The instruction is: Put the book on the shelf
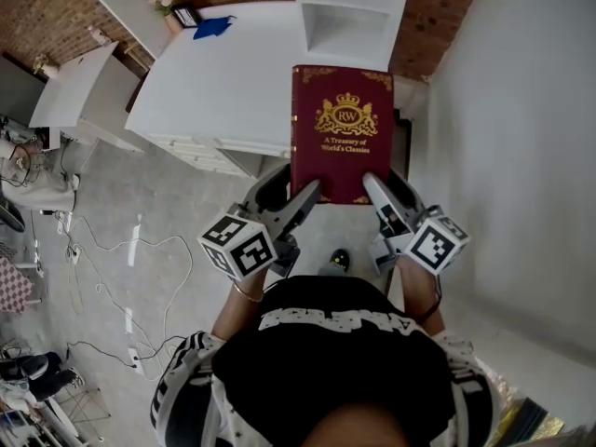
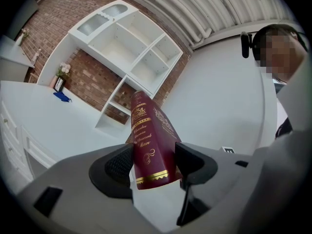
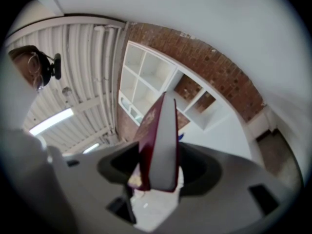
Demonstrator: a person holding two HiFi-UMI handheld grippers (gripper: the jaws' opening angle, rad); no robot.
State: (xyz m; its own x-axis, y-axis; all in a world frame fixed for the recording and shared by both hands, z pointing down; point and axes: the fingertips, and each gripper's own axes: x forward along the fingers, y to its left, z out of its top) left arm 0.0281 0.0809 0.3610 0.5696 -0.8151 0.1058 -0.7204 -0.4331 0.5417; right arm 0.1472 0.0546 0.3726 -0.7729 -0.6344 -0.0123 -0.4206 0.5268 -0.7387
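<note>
A maroon hardcover book with gold lettering [image 1: 341, 133] is held in the air at the upper centre of the head view, over the near edge of the white bench [image 1: 223, 82]. The white open shelf unit [image 1: 349, 12] is seen at the top of the frame. The book's lower left corner, at the spine, is pinched between the jaws of the left gripper [image 1: 300, 200]. Its lower right corner, at the page edges, is pinched by the right gripper [image 1: 380, 194]. The book is judged stiff and fairly heavy, with a smooth cover that could slip. Gripped only along its lower edge, it may tip forward, so a firm hold on both corners is advised.
</note>
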